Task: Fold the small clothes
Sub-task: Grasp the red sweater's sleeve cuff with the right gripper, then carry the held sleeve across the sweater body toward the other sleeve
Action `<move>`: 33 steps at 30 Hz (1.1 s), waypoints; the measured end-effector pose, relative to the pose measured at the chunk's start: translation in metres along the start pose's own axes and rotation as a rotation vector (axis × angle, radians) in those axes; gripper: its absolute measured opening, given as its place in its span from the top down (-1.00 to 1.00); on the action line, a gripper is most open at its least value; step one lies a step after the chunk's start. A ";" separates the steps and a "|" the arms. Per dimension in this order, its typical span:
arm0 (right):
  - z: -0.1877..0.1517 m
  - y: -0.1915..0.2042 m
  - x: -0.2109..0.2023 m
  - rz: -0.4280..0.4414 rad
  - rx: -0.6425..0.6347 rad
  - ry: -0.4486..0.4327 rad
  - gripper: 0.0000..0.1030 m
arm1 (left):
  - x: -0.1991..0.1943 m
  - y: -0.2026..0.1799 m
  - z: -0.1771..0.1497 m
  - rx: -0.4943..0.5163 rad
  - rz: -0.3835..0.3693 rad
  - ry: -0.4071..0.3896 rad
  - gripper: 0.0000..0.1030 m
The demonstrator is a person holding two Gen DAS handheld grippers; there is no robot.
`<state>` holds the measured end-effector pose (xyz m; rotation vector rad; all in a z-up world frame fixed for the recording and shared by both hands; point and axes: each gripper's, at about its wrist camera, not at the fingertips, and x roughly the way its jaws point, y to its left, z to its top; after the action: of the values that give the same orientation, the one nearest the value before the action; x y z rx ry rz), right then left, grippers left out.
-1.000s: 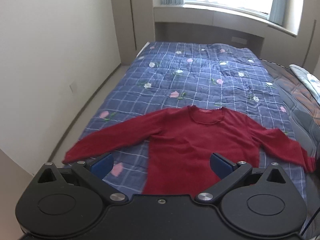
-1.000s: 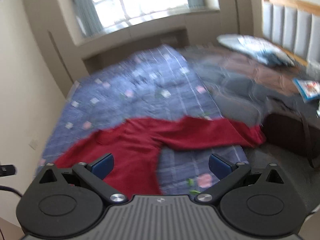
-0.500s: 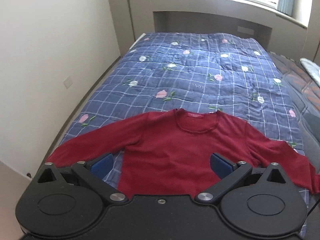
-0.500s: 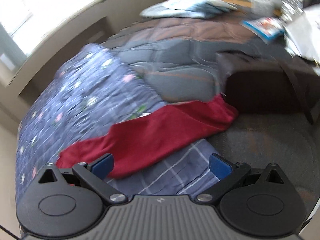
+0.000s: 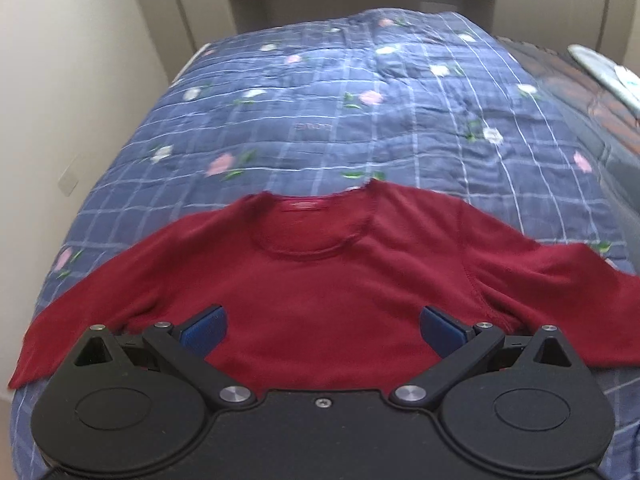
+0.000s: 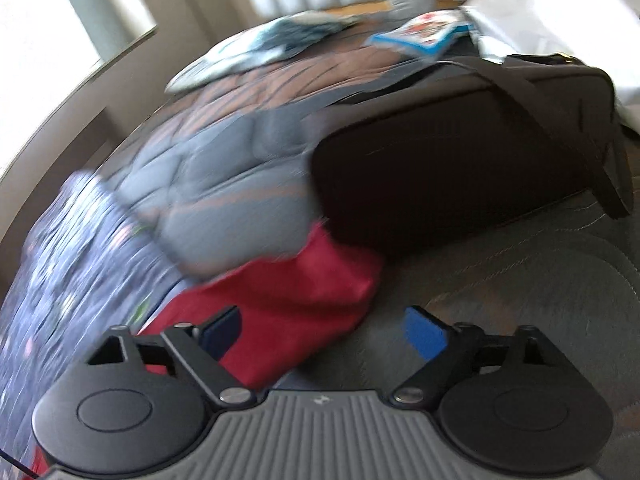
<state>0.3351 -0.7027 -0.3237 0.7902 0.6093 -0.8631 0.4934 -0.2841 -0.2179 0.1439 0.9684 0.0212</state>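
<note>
Two grippers, left (image 5: 322, 330) jaws apart, right (image 6: 322, 330) jaws just narrowing yet apart, apparently empty, one red sweater (image 5: 320, 292), one quilt (image 5: 340, 112).

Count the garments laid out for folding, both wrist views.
1. A red sweater lies flat on the blue floral quilt, sleeves spread; its right cuff ends beside a dark bag. More could be out of view.

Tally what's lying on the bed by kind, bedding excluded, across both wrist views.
Red sweater: 1
Dark bag: 1
Pale patterned pillow: 1
Blue-edged booklet: 1
White bag: 1
Total: 5
</note>
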 end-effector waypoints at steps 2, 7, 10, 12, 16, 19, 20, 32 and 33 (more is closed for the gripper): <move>0.002 -0.006 0.012 -0.024 0.005 -0.017 -0.58 | 0.017 -0.013 -0.001 0.017 -0.009 -0.006 -0.99; 0.003 -0.015 0.041 -0.048 -0.016 -0.014 -0.23 | 0.052 -0.040 -0.008 0.062 -0.027 -0.022 -0.99; 0.000 -0.015 0.049 -0.052 -0.038 0.004 -0.03 | 0.068 -0.048 -0.012 0.065 -0.021 -0.016 -0.99; -0.004 -0.013 0.051 -0.054 -0.048 0.012 0.02 | 0.079 -0.052 -0.014 0.059 -0.011 0.000 -0.99; -0.007 -0.004 0.053 -0.042 -0.079 0.017 0.58 | 0.097 -0.056 -0.019 0.061 0.002 0.046 -0.99; -0.007 0.008 0.050 -0.044 -0.100 0.021 0.64 | 0.103 -0.058 -0.024 0.086 0.009 0.078 -0.99; -0.007 0.011 0.047 -0.035 -0.101 0.015 0.69 | 0.103 -0.057 -0.024 0.086 0.004 0.079 -0.99; -0.014 0.117 -0.047 0.227 -0.388 -0.166 0.94 | 0.061 0.015 -0.017 -0.101 -0.075 0.024 -0.99; -0.014 0.132 -0.056 0.257 -0.414 -0.181 0.97 | 0.056 0.025 -0.017 -0.116 -0.091 0.008 -0.99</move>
<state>0.4144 -0.6133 -0.2436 0.3977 0.4907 -0.5392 0.5124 -0.2526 -0.2700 -0.0072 0.9785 -0.0053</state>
